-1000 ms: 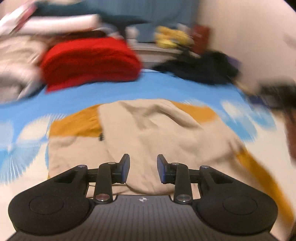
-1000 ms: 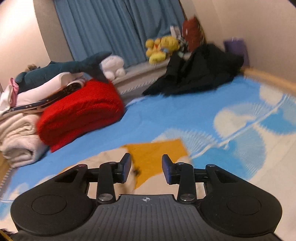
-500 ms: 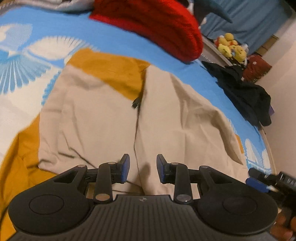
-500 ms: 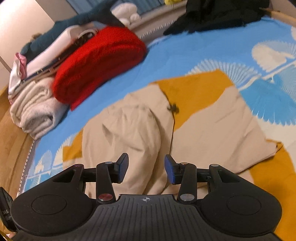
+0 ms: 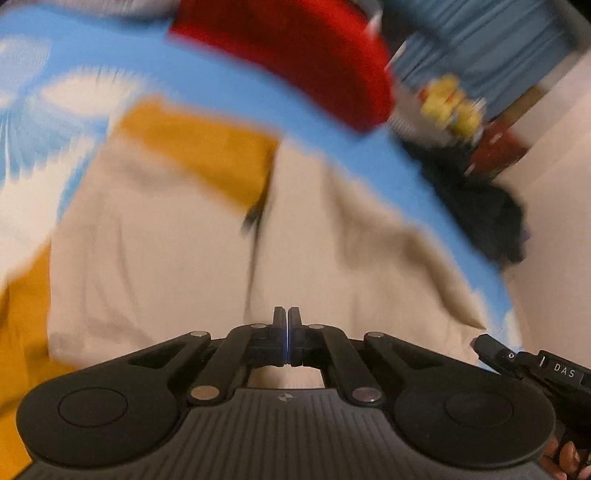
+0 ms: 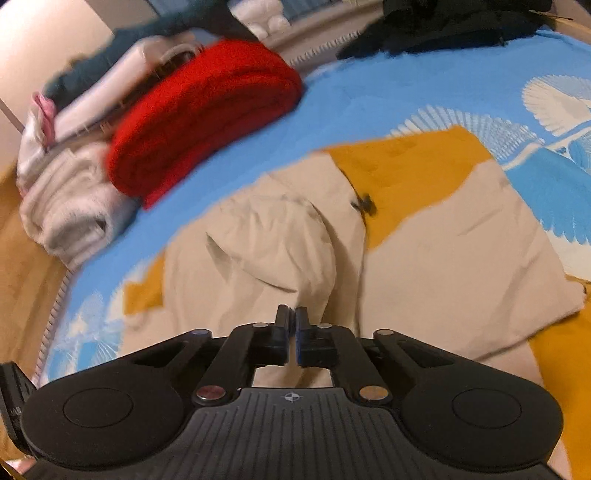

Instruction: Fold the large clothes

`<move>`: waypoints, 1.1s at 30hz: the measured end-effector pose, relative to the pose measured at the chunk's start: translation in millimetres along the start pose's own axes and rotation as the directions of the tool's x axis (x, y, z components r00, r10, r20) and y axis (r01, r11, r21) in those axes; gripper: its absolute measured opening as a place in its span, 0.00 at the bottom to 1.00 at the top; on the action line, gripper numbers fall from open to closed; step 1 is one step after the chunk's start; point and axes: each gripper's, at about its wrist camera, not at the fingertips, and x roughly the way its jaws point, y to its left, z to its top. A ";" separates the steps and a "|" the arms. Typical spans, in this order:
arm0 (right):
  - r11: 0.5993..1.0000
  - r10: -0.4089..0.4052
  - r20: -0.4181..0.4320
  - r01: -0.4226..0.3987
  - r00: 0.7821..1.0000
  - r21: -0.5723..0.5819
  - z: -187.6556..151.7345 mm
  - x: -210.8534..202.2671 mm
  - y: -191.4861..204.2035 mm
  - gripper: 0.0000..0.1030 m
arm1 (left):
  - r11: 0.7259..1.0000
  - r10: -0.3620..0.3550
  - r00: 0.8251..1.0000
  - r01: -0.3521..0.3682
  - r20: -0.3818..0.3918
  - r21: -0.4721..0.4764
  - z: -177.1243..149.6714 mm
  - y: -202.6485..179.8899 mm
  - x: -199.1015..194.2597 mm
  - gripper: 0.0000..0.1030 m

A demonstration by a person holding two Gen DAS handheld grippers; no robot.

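Note:
A beige jacket (image 5: 166, 240) with mustard-yellow panels and a dark front zip lies spread on a blue bedspread (image 5: 229, 92). My left gripper (image 5: 287, 317) sits low over its near hem, just right of the zip line, with the jaws pressed together on the beige cloth. The right wrist view shows the same jacket (image 6: 443, 258). There my right gripper (image 6: 291, 314) is shut on a raised fold of beige cloth left of the zip. The right gripper's body (image 5: 517, 358) shows at the lower right of the left wrist view.
A rolled red blanket (image 6: 207, 122) and folded white towels (image 6: 70, 210) lie at the far left of the bed. Black clothing (image 6: 443, 26) is heaped at the far right. Yellow plush toys (image 5: 450, 107) sit before blue curtains. A wooden bed edge (image 6: 22, 295) runs along the left.
Both grippers dropped toward the jacket's near hem, and their jaws went from open to shut on the cloth. The left view rolled and is blurred now.

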 end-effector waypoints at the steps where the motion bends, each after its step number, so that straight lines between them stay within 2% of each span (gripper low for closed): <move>1: 0.999 0.046 0.034 -0.046 0.998 0.009 1.8 -4.8 0.8 0.00 | 0.999 -0.040 0.996 0.039 0.082 0.016 6.9 -4.5 -14.8 0.00; 2: 0.993 0.118 0.090 -0.120 0.989 0.020 4.3 -13.6 2.4 0.00 | 0.997 -0.068 0.988 0.064 0.140 0.032 11.6 -7.8 -25.8 0.00; 4: 0.966 0.246 0.173 -0.255 0.954 0.034 8.1 -28.3 4.5 0.00 | 0.994 -0.098 0.972 0.087 0.214 0.064 17.0 -12.6 -41.5 0.00; 5: 0.957 0.277 0.197 -0.289 0.940 0.036 8.8 -32.5 5.0 0.00 | 0.995 -0.094 0.973 0.083 0.209 0.063 16.9 -12.4 -41.7 0.00; 6: 0.956 0.276 0.199 -0.289 0.940 0.043 8.7 -32.4 4.5 0.00 | 0.996 -0.088 0.980 0.081 0.180 0.048 15.6 -10.8 -37.4 0.00; 7: 0.962 0.251 0.180 -0.265 0.951 0.061 7.6 -28.7 2.3 0.00 | 0.997 -0.077 0.989 0.076 0.128 0.014 11.9 -6.1 -28.4 0.01; 8: 0.972 0.204 0.147 -0.218 0.968 0.091 5.5 -22.2 -2.5 0.00 | 0.998 -0.066 0.994 0.068 0.085 -0.018 7.8 -1.6 -19.9 0.07; 9: 0.979 0.155 0.117 -0.169 0.981 0.118 3.7 -16.6 -7.3 0.00 | 0.997 -0.046 0.999 0.047 0.028 -0.054 3.3 3.1 -9.4 0.23; 10: 0.984 0.102 0.088 -0.113 0.991 0.137 2.4 -12.1 -11.5 0.00 | 0.997 -0.028 0.999 0.027 -0.020 -0.073 0.3 6.5 -1.5 0.31; 11: 0.989 0.016 0.040 -0.021 0.999 0.148 0.9 -5.8 -16.7 0.00 | 0.996 -0.012 0.997 0.006 -0.072 -0.092 -4.0 9.5 7.6 0.39; 13: 0.982 -0.101 -0.032 0.105 0.994 0.156 -2.2 3.2 -25.5 0.00 | 0.992 0.005 0.992 -0.021 -0.127 -0.125 -11.7 15.2 19.0 0.39; 14: 0.975 -0.131 -0.056 0.139 0.990 0.171 -4.5 6.4 -29.9 0.00 | 0.990 0.003 0.989 -0.023 -0.145 -0.138 -15.1 18.7 22.4 0.39; 17: 0.968 -0.144 -0.086 0.158 0.986 0.196 -7.3 12.6 -37.1 0.00 | 0.988 -0.003 0.984 -0.025 -0.178 -0.152 -20.8 20.2 31.2 0.38; 19: 0.969 -0.150 -0.090 0.165 0.985 0.182 -8.5 13.1 -36.2 0.00 | 0.990 -0.011 0.984 -0.014 -0.179 -0.140 -22.4 18.4 33.2 0.19; 20: 0.970 -0.150 -0.092 0.164 0.984 0.179 -8.8 13.6 -35.5 0.00 | 0.993 -0.017 0.985 -0.004 -0.172 -0.122 -21.4 16.0 32.1 0.02; 21: 0.971 -0.144 -0.091 0.158 0.985 0.182 -9.0 12.7 -33.9 0.00 | 0.994 -0.020 0.989 0.004 -0.148 -0.106 -18.1 13.6 28.4 0.02; 23: 0.973 -0.105 -0.075 0.118 0.992 0.199 -5.9 13.3 -32.0 0.00 | 0.997 -0.042 0.998 0.040 -0.038 -0.067 -4.8 5.2 10.6 0.02; 25: 0.976 -0.020 -0.031 0.027 0.999 0.218 -3.2 7.7 -33.0 0.00 | 0.997 -0.066 0.994 0.069 0.084 -0.037 7.7 -1.3 -10.2 0.02; 27: 0.971 0.079 0.028 -0.083 0.997 0.224 1.7 0.9 -25.0 0.00 | 0.997 -0.072 0.989 0.077 0.132 -0.031 13.6 -0.8 -19.8 0.02; 29: 0.964 0.119 0.043 -0.126 0.992 0.233 4.1 -0.9 -24.3 0.00 | 0.999 -0.029 0.998 0.031 0.055 -0.038 12.3 3.4 -9.5 0.02; 30: 0.965 0.099 0.023 -0.102 0.995 0.240 4.0 2.4 -26.6 0.00 | 0.999 0.011 0.999 -0.012 -0.032 -0.030 8.6 5.2 3.1 0.04; 31: 0.969 0.053 -0.020 -0.046 0.998 0.243 2.1 8.1 -29.5 0.00 | 0.997 0.069 0.988 -0.071 -0.138 -0.011 2.3 8.1 19.1 0.06; 32: 0.971 -0.008 -0.076 0.026 0.997 0.238 -1.2 15.8 -33.5 0.00 | 0.992 0.126 0.970 -0.127 -0.207 0.007 -6.9 11.8 31.1 0.13; 33: 0.970 -0.053 -0.118 0.079 0.992 0.231 -5.7 21.2 -38.0 0.00 | 0.987 0.159 0.964 -0.160 -0.212 0.014 -13.4 15.8 32.3 0.13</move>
